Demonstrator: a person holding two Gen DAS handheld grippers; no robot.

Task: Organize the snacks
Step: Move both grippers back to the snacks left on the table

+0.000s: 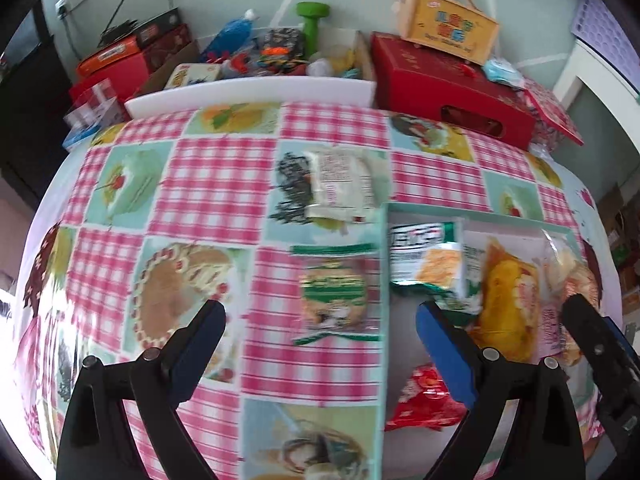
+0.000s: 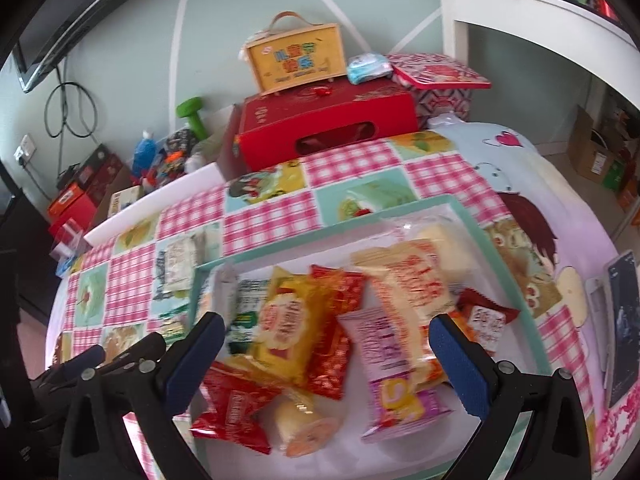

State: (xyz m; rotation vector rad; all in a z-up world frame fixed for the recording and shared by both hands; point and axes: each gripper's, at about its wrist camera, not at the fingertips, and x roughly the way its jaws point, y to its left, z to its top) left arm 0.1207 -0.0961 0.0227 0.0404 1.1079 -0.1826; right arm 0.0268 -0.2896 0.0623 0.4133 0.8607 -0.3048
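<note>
Sorting snacks: tray (image 2: 472,216) partly filled, two packets left out on the cloth (image 1: 216,184).
Left gripper (image 1: 320,320) is spread wide, nothing pinched; green packet (image 1: 334,292) lies between its fingers, just outside the tray's edge, white packet (image 1: 340,182) at 12 o'clock. Right gripper (image 2: 326,340) is held spread, empty, over the yellow packet (image 2: 286,328) in the tray.
</note>
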